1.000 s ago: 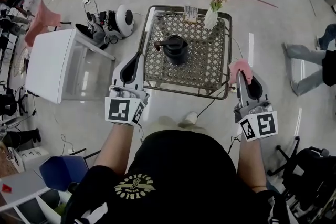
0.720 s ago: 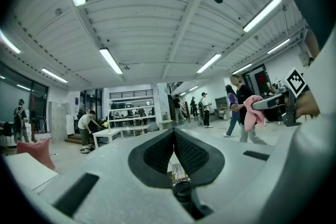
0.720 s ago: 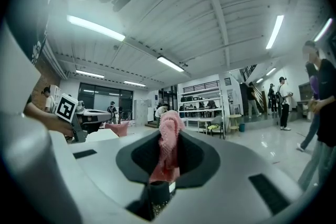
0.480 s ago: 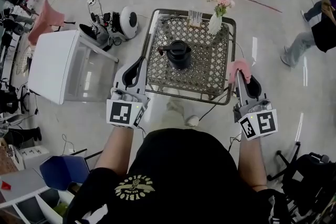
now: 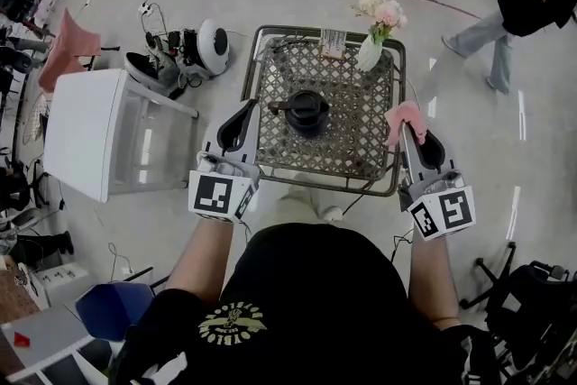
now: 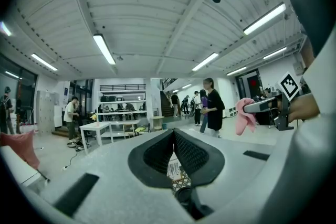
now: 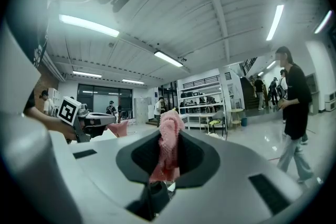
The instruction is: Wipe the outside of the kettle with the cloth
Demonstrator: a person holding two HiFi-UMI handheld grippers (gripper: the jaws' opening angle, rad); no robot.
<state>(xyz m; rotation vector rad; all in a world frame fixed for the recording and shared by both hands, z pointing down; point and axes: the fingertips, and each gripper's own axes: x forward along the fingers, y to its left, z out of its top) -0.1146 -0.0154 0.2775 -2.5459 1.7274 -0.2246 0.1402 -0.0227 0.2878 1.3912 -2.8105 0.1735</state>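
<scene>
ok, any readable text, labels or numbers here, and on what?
Nothing reads clearly.
Card on the wicker table: print too small to read.
Black shirt: yellow emblem lettering, too blurred.
Cubes on the left gripper and the right gripper, which is shut on the pink cloth: square code patterns, no words or digits.

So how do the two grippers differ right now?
The left gripper is shut on nothing; the right gripper is shut on a pink cloth. The left gripper is at the left edge of the table, the right gripper at its right edge. Both have the same shape, and neither touches the kettle.
</scene>
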